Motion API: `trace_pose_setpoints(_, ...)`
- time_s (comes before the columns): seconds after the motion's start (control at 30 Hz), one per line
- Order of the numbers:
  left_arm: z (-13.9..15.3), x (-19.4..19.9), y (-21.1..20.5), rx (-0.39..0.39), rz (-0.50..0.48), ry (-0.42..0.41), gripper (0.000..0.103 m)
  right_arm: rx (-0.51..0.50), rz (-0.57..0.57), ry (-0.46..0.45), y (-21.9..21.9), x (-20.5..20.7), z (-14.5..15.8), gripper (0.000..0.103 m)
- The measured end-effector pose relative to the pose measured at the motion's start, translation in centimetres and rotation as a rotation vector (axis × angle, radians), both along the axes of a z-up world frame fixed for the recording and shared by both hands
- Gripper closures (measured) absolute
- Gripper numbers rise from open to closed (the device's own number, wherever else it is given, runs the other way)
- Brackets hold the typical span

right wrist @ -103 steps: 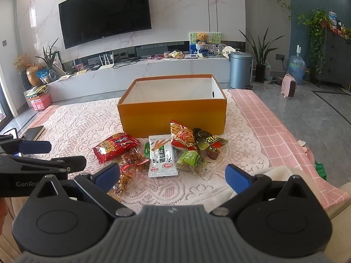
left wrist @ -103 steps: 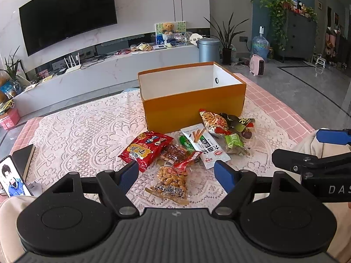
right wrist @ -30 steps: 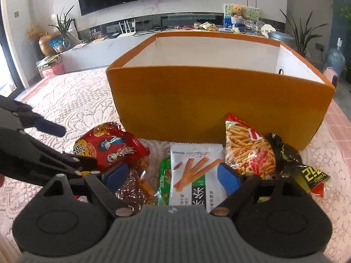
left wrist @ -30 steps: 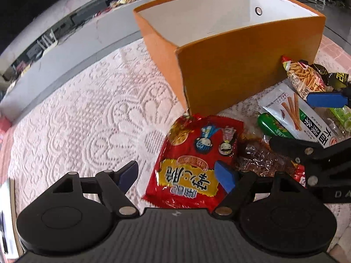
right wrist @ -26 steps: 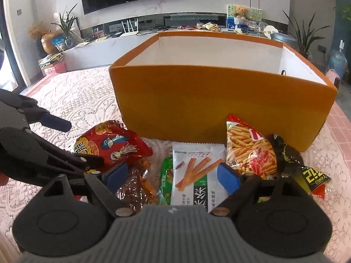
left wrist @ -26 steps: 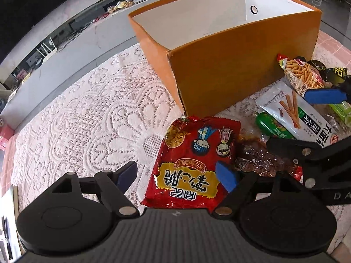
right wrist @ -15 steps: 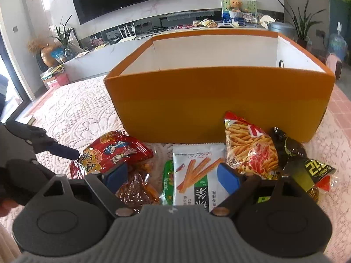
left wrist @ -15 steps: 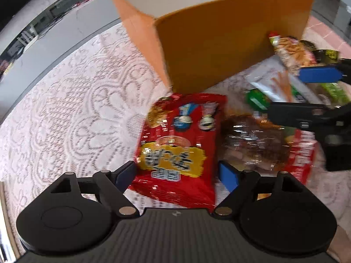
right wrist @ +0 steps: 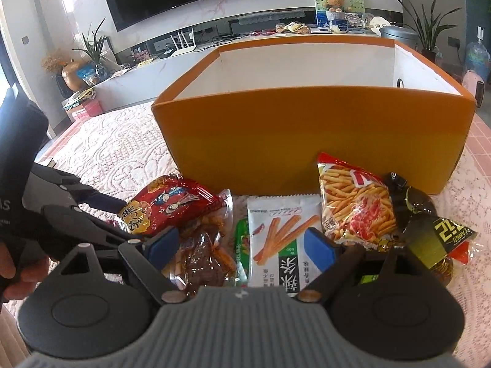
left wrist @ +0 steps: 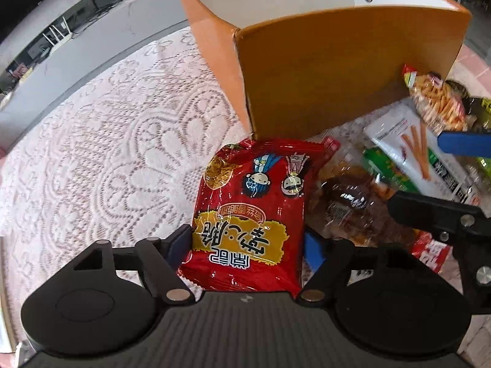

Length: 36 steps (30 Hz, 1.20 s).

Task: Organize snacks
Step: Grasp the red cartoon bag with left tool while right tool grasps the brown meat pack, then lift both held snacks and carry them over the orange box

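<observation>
My left gripper (left wrist: 245,245) fingers straddle the red chip bag (left wrist: 254,211) mid-frame, probably pinching it for the orange box (left wrist: 337,70). Right gripper (right wrist: 242,245) hangs released above the white packet (right wrist: 276,233).

Spreading the left gripper (left wrist: 247,247) wide at lower centre of frame. Holding the right gripper (right wrist: 241,247) agape at lower centre too.

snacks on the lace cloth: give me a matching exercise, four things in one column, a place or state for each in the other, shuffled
1. red cartoon bag
2. white stick-snack pack
3. fries bag
4. orange box

a. leans against the box front
b. open-topped, white inside
c. between the left gripper's fingers
d. flat, between the right gripper's fingers

Pairs: 1-c, 2-d, 3-a, 4-b
</observation>
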<state>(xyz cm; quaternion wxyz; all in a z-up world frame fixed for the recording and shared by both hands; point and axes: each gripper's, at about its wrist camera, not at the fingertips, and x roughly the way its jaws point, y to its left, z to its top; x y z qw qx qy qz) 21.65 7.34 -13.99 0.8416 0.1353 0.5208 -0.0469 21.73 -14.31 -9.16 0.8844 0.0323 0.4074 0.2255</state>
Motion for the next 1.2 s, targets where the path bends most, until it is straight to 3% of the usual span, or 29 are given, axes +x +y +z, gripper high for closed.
trace_pose_setpoints(0.17,1.1,-1.3,1.0,-0.018,0.083,-0.007,0.023,-0.024,0.050,-0.023,0.8,-0.6,0.0,0.040)
trace_pose_setpoints(0.37,3.5,-1.9,3.9,-0.184,0.214,-0.034,0.023,-0.069,0.182,-0.084,2.9,-1.9,-0.1,0.043)
trace_pose_setpoints(0.5,4.1,-2.0,4.9,-0.272,0.289,-0.018,0.023,-0.090,0.191,-0.065,3.3,-1.3,-0.9,0.043)
trace_pose_setpoints(0.77,4.3,-2.5,4.7,-0.260,0.299,-0.029,0.023,-0.150,0.248,-0.096,5.4,-1.3,-1.3,0.038)
trace_pose_setpoints(0.87,4.0,-2.2,5.1,-0.267,0.315,-0.023,0.023,-0.221,0.264,-0.068,6.7,-0.8,-2.3,0.042)
trace_pose_setpoints(1.03,3.9,-2.3,5.0,-0.273,0.304,-0.020,0.023,-0.178,0.244,-0.014,6.4,0.4,-2.5,0.043)
trace_pose_setpoints(1.2,4.1,-2.3,5.2,-0.284,0.305,-0.038,0.023,-0.116,0.210,-0.027,5.5,0.5,-1.7,0.047)
